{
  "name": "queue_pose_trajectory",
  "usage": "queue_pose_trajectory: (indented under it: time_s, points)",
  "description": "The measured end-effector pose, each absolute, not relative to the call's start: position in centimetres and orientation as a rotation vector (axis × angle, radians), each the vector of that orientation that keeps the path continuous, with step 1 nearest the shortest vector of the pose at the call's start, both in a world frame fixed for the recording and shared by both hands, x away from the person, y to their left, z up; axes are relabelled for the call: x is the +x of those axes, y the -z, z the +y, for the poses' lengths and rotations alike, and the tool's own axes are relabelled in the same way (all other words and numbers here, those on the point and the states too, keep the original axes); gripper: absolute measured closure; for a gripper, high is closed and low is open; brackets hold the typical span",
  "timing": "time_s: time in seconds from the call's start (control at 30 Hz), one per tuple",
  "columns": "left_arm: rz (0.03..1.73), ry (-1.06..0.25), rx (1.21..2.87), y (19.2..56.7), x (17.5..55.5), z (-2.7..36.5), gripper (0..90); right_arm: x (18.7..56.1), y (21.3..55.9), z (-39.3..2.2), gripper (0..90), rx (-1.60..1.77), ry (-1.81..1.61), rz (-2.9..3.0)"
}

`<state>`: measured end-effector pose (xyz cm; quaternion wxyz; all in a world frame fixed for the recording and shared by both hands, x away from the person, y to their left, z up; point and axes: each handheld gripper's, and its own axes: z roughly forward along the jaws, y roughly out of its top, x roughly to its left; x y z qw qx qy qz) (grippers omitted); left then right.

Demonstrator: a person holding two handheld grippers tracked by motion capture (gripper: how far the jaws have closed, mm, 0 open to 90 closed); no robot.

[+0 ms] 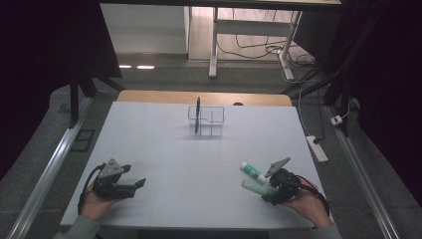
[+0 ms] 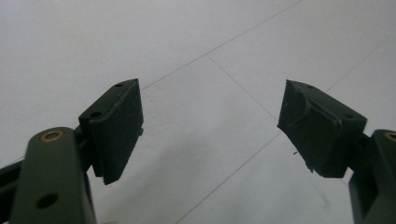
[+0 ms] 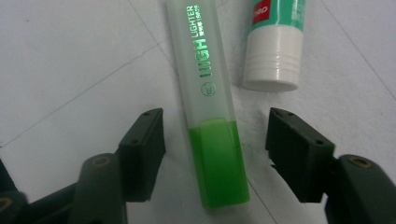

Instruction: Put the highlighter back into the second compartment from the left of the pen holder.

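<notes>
A green highlighter (image 3: 210,116) with a clear frosted cap lies flat on the white table (image 1: 199,159), near its front right. My right gripper (image 3: 215,121) is open and straddles the highlighter's green end, with a gap between each pad and the barrel. Beside the highlighter lies a green-and-white glue stick (image 3: 273,42), outside the jaws. In the high view the highlighter (image 1: 256,186) and glue stick (image 1: 254,172) sit just left of my right gripper (image 1: 268,195). My left gripper (image 1: 139,183) rests low at the front left, open (image 2: 210,98), with only bare table between its pads.
A clear plastic organizer (image 1: 206,121) stands at the far middle of the table with a dark pen (image 1: 197,112) upright in it. A power strip (image 1: 317,148) lies on the floor past the table's right edge.
</notes>
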<state>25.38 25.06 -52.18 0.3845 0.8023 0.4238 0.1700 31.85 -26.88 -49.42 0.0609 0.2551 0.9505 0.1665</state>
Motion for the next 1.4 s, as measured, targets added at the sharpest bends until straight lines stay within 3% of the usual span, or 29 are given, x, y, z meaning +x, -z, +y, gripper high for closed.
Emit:
queue_pose_trajectory:
  time_s: [0.33,0.67,1.4]
  points:
    - [1.076,-0.434,2.047,52.2,25.4,25.0,21.6,31.6,49.3,-26.6,66.6,0.714,-0.470,2.907]
    - [1.079,-0.436,2.047,52.2,25.4,25.1,21.6,31.3,49.0,-26.3,67.1,0.624,-0.455,2.919]
    - [1.073,-0.437,2.039,52.1,25.4,25.0,21.6,31.8,46.4,-26.2,67.2,0.707,-0.847,2.795]
